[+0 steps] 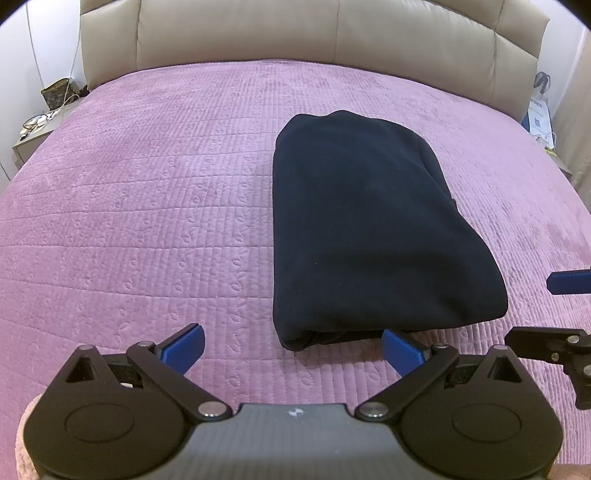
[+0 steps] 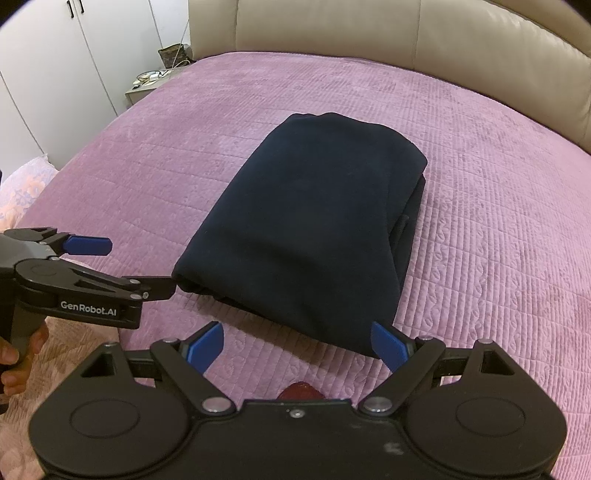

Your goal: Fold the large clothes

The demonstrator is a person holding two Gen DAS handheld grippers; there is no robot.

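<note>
A dark navy garment (image 1: 369,229) (image 2: 306,221) lies folded into a thick rectangle on the pink quilted bedspread (image 1: 147,206) (image 2: 498,229). My left gripper (image 1: 293,347) hovers open just in front of the garment's near edge, its right blue pad close to the fold, nothing held. From the right wrist view the left gripper (image 2: 125,266) stands open beside the garment's near left corner. My right gripper (image 2: 297,345) is open too, at the near right corner, with its right pad by the cloth. It shows at the edge (image 1: 535,310) of the left wrist view.
A beige padded headboard (image 1: 295,33) (image 2: 406,37) closes the far side. At the far left stand a nightstand (image 1: 33,136) (image 2: 147,83) with small items and a white wardrobe (image 2: 55,74). A bag (image 1: 539,110) stands at the right. A hand (image 2: 14,354) holds the left gripper's handle.
</note>
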